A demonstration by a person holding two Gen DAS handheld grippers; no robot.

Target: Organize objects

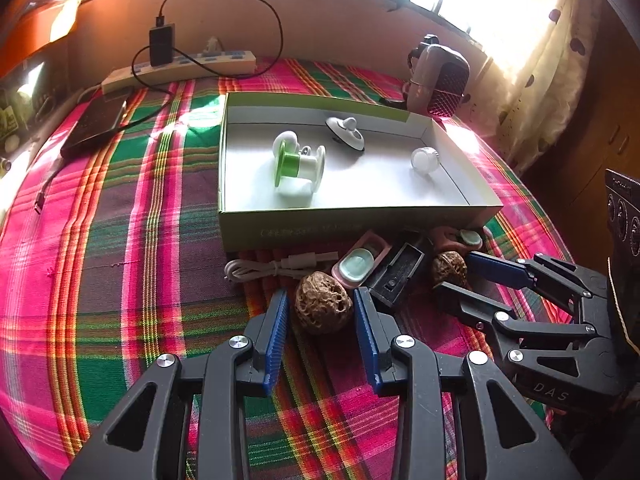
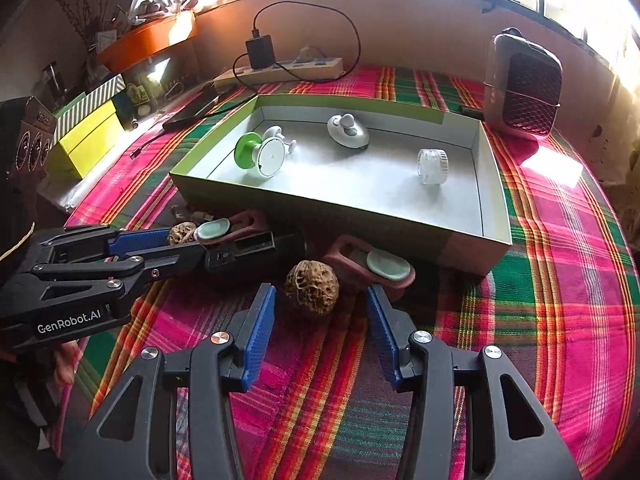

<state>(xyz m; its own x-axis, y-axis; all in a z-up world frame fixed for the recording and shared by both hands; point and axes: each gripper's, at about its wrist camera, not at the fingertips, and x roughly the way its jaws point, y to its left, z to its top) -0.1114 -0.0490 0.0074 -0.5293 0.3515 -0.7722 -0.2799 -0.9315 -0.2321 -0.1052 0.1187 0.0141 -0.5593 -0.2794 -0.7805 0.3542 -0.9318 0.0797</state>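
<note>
Item: two walnuts, brown, deeply wrinkled, both lying on the plaid cloth (image 1: 120, 240) just in front of the green box (image 1: 352, 222), outside it. Your left gripper (image 1: 322, 308) stands open with its blue pads either side of the near walnut (image 1: 323, 302), not yet closed, apparently lined up for a pinch. Your right gripper (image 2: 320, 304) is likewise open, bracketing the second walnut (image 2: 312, 287); whether a pad touches it is hard to tell. Box contents: green-and-white spool (image 1: 298, 166), white knobbed disc (image 1: 346, 132), clear jar (image 1: 425, 159). Also beside the walnuts: pink cases, black holder, white cable (image 1: 276, 268).
</note>
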